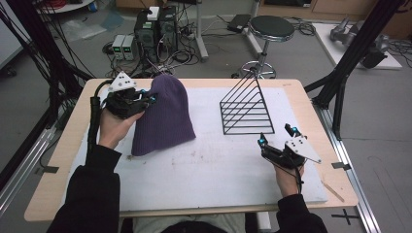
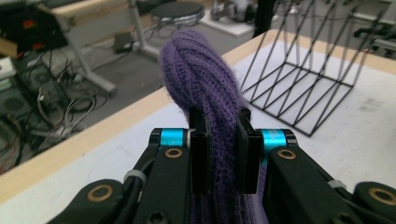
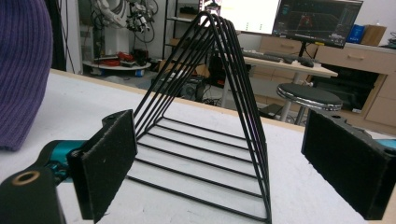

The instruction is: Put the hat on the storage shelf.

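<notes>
Right tongs (image 1: pixel 276 135): near edge of the surface (image 1: pixel 204 165), jaws spread wide, nothing between them, facing the wire rack.
Left tongs (image 1: pixel 148 98): jaws closed on a fold of the purple knit hat (image 1: pixel 163 116), at its far left edge; in the left gripper view the wool (image 2: pixel 205 84) bunches and stands up between the two jaws.
Hat: soft ribbed knit, judged light and limp; rest of it drapes on the white surface, left of centre. Likely to sag and stretch when lifted; no risk of breakage. Fabric grips well, unlikely to slip. Best hold: a gathered fold or the brim edge, as now; a second hold on the opposite edge would keep it open.
Wire rack (image 1: pixel 248 109): black, stiff, triangular, right of the hat and apart from it.
Beyond the surface: stool (image 1: pixel 271 29).
</notes>
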The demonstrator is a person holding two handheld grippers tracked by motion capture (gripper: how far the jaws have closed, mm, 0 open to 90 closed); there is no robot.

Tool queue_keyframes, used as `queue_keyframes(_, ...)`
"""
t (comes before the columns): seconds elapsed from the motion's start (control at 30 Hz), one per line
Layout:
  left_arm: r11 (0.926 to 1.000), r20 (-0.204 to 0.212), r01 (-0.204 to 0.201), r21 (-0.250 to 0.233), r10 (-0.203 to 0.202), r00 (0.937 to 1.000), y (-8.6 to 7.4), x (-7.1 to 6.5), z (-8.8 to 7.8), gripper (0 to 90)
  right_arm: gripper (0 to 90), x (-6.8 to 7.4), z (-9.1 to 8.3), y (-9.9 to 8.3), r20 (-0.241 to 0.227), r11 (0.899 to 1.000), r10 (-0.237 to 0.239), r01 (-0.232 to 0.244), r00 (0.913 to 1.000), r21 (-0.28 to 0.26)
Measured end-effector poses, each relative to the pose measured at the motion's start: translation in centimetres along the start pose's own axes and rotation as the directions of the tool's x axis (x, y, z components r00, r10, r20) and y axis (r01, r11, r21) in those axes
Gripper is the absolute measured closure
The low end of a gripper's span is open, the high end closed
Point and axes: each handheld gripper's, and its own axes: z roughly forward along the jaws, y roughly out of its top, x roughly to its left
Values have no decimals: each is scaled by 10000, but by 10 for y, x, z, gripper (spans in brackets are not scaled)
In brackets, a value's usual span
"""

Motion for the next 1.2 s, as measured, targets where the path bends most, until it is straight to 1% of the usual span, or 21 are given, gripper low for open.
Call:
queue_keyframes(0.07, 9999, 253, -93, -138, 96, 9996, 3, -4, -2, 789, 98, 0, 0, 0, -35, 10000, -25, 25, 10000, 24)
queue_keyframes(0.17, 9988, 326, -324, -354, 335, 9989, 7, -11, -4, 788, 97, 1, 0, 1, -131, 10000, 33, -33, 9999, 0)
queue_keyframes(0.23, 9975, 429, -370, -608, 396, 9983, 9, -15, -6, 788, 97, 3, -1, 2, -199, 10000, 2, -3, 9998, -70)
queue_keyframes(0.27, 9963, 463, -497, -704, 531, 9975, 11, -17, -7, 788, 98, 3, -1, 2, -272, 9999, -55, 52, 9996, -114)
queue_keyframes(0.4, 9906, 561, -756, -1137, 823, 9950, 16, -25, -11, 788, 98, 6, -2, 5, -597, 9999, -24, 15, 9982, -151)
queue_keyframes(0.5, 9868, 676, -901, -1345, 998, 9927, 21, -31, -14, 788, 98, 6, -1, 6, -673, 9999, -33, 25, 9977, -122)
queue_keyframes(0.57, 9822, 696, -1047, -1560, 1166, 9907, 23, -36, -16, 788, 98, 7, 0, 7, -773, 9999, -74, 68, 9970, -80)
queue_keyframes(0.67, 9749, 783, -1242, -1850, 1406, 9870, 27, -41, -19, 788, 98, 8, 2, 9, -1126, 10000, -94, 92, 9936, -21)
queue_keyframes(0.7, 9729, 823, -1305, -1911, 1484, 9855, 29, -43, -20, 788, 98, 8, 2, 9, -1126, 10000, -94, 92, 9936, -21)
queue_keyframes(0.73, 9694, 827, -1407, -2012, 1600, 9836, 31, -46, -20, 788, 97, 9, 3, 9, -1333, 9999, -131, 135, 9910, 18)
queue_keyframes(0.77, 9673, 865, -1482, -2061, 1689, 9818, 32, -47, -21, 788, 97, 9, 3, 9, -1333, 9999, -131, 135, 9910, 18)
queue_keyframes(0.8, 9622, 926, -1639, -2174, 1875, 9779, 35, -50, -22, 788, 98, 11, 4, 9, -1474, 9999, -134, 148, 9890, 86)
queue_keyframes(0.83, 9622, 926, -1639, -2174, 1875, 9779, 35, -50, -22, 788, 98, 12, 5, 10, -1597, 9998, -186, 197, 9870, 52)
queue_keyframes(0.9, 9551, 957, -1765, -2379, 2039, 9743, 37, -54, -22, 788, 97, 13, 6, 10, -1700, 9998, -173, 189, 9853, 75)
queue_keyframes(0.93, 9516, 965, -1821, -2476, 2112, 9727, 37, -56, -23, 787, 97, 14, 6, 11, -1848, 9998, -121, 144, 9827, 109)
queue_keyframes(0.97, 9486, 941, -1841, -2574, 2142, 9723, 38, -58, -23, 788, 98, 16, 7, 12, -2150, 9996, -190, 226, 9764, 143)
queue_keyframes(1.0, 9460, 979, -1874, -2644, 2196, 9707, 39, -59, -24, 788, 97, 18, 8, 13, -2261, 9993, -352, 372, 9735, 47)
queue_keyframes(1.03, 9440, 1029, -1915, -2687, 2258, 9687, 40, -61, -25, 788, 97, 19, 8, 14, -2389, 9991, -387, 414, 9703, 62)
queue_keyframes(1.13, 9360, 1110, -2032, -2873, 2433, 9636, 43, -66, -27, 787, 97, 25, 10, 18, -2999, 9995, -297, 321, 9535, 28)
queue_keyframes(1.17, 9333, 1148, -2029, -2963, 2457, 9625, 45, -68, -27, 787, 97, 25, 10, 18, -2999, 9995, -297, 321, 9535, 28)
queue_keyframes(1.2, 9282, 1207, -2132, -3049, 2597, 9581, 47, -72, -29, 787, 97, 27, 12, 21, -3352, 9997, -252, 239, 9418, -80)
